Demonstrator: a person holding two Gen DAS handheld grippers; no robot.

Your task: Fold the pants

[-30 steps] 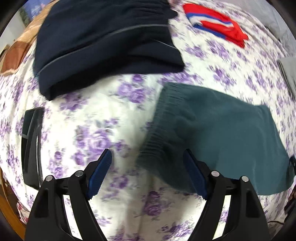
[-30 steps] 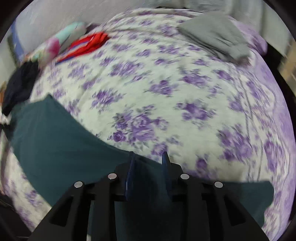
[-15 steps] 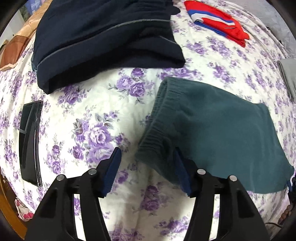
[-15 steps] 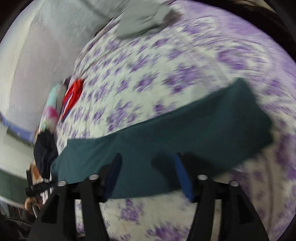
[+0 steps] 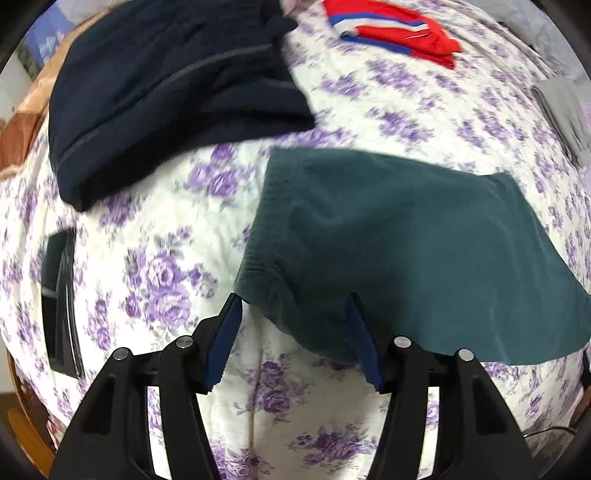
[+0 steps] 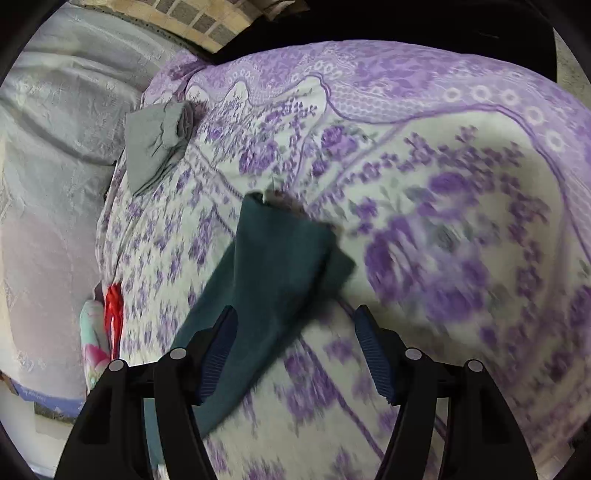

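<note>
Dark teal pants point(image 5: 406, 236) lie flat on the floral bedspread point(image 5: 155, 236), ribbed waistband at the left. My left gripper point(image 5: 293, 317) points down over the near waistband corner. It is open, with that corner between the blue pads but not pinched. In the right wrist view the pant leg point(image 6: 273, 266) runs away to its hem. My right gripper point(image 6: 295, 328) hovers open above it, the left finger point(image 6: 218, 343) over the cloth and the right finger over bare bedspread.
A folded navy garment point(image 5: 166, 85) lies beyond the waistband, and a red, white and blue one point(image 5: 391, 29) farther back. A black phone point(image 5: 59, 295) rests at the left. A grey garment point(image 6: 155, 144) sits near grey bedding point(image 6: 55, 166). The bed's edge point(image 6: 406, 51) drops away.
My left gripper narrowed its jaws and slid over the waistband corner. My right gripper widened its jaws, rolled, and swung along the pant leg toward the hem.
</note>
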